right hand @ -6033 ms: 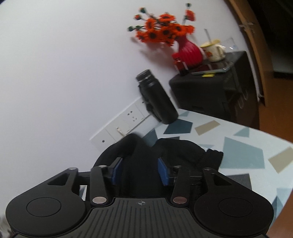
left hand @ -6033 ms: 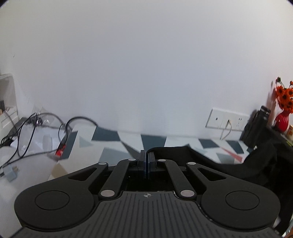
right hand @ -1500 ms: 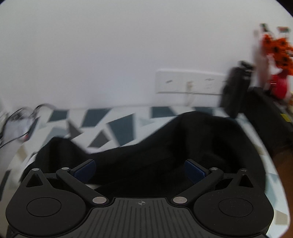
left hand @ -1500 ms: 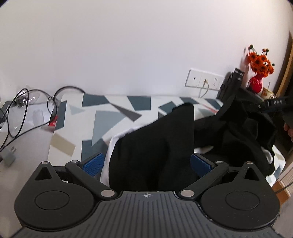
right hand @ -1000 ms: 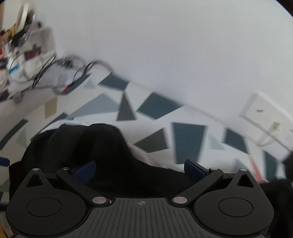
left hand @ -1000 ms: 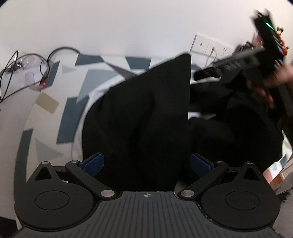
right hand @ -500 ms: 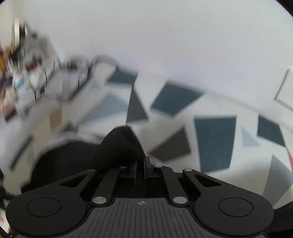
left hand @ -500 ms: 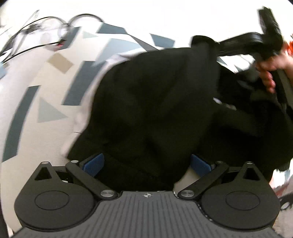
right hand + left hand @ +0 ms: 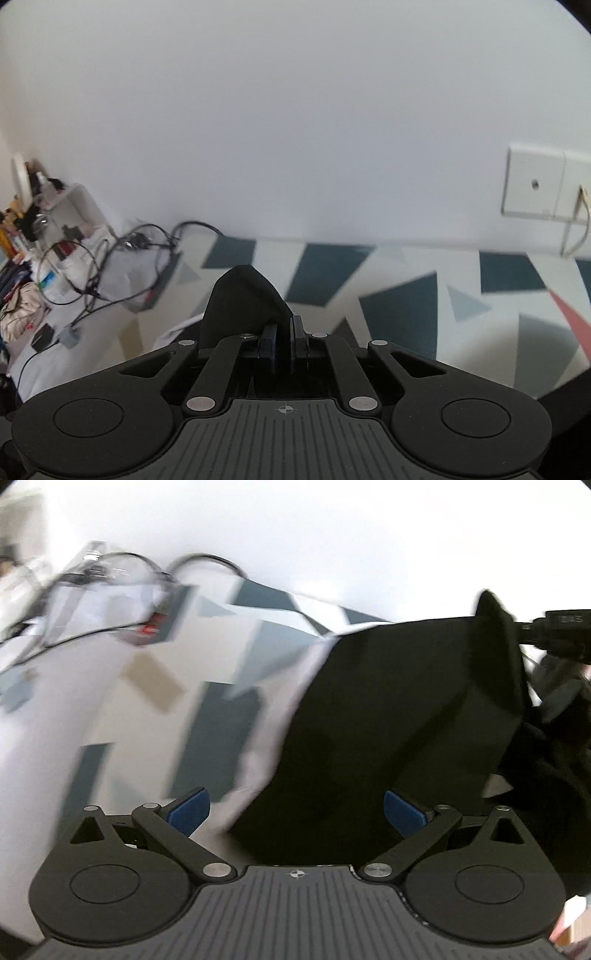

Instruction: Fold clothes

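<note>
Before you is a table [image 9: 424, 306] with a white top and a pattern of dark blue, grey, beige and red triangles. It reaches to the white wall. On it lies a black garment [image 9: 399, 716], spread over the right part in the left wrist view; a white cloth edge [image 9: 291, 701] shows along its left side. At the left end you see black cables [image 9: 110, 258] in loops, a small grey plug [image 9: 70, 336] and other small items, too blurred to tell.

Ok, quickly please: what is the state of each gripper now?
Left gripper: open, over the black garment, holding nothing.
Right gripper: closed on a corner of the black garment.
</note>
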Motion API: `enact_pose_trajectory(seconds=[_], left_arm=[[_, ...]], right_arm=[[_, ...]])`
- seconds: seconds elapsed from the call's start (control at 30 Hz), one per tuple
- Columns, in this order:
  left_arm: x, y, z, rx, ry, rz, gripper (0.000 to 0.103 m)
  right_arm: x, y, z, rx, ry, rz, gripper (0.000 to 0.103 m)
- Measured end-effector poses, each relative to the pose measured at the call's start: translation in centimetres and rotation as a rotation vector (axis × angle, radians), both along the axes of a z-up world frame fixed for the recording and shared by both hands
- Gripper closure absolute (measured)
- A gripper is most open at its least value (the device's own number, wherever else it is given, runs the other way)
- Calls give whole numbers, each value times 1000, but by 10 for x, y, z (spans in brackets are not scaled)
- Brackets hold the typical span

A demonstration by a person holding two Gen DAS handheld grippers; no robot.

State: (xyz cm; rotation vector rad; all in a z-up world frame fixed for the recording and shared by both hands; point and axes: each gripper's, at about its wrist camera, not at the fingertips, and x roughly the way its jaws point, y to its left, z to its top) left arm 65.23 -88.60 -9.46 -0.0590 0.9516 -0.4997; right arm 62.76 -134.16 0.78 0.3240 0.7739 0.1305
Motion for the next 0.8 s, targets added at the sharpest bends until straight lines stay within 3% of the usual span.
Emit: enact_pose_trajectory(seconds=[0.13, 0.3, 0.33, 0.37, 0.43, 0.47, 0.67, 0.7, 0.73, 0.8], left_arm=[[0, -50, -6, 54, -15, -138, 1], [-2, -112, -14, 133, -39, -308, 3], [0, -118, -18, 158, -43, -312, 23], [5, -118, -20, 165, -36, -297, 55], [21, -109, -14, 129, -10, -240, 82], [30, -103, -9, 108, -8, -206, 89], [84, -66, 67, 98, -254, -7, 90], [87, -60, 68, 99, -251, 11, 90], [87, -56, 63, 102, -234, 19, 91], [87, -49, 54, 109, -200, 34, 93]], right_arm=[[1, 2, -5, 1, 9, -25, 97], [-5, -1, 5, 40, -65, -54, 97], [-6, -4, 10, 44, -84, -64, 97], [-7, -7, 15, 46, -100, -77, 97], [-9, -13, 25, 50, -133, -104, 97], [-9, -16, 31, 52, -149, -117, 97], [-6, -30, 67, 95, -279, -206, 96], [-5, -30, 72, 94, -286, -201, 86], [-3, -30, 77, 93, -293, -196, 69], [-10, -37, 80, 81, -294, -212, 52]])
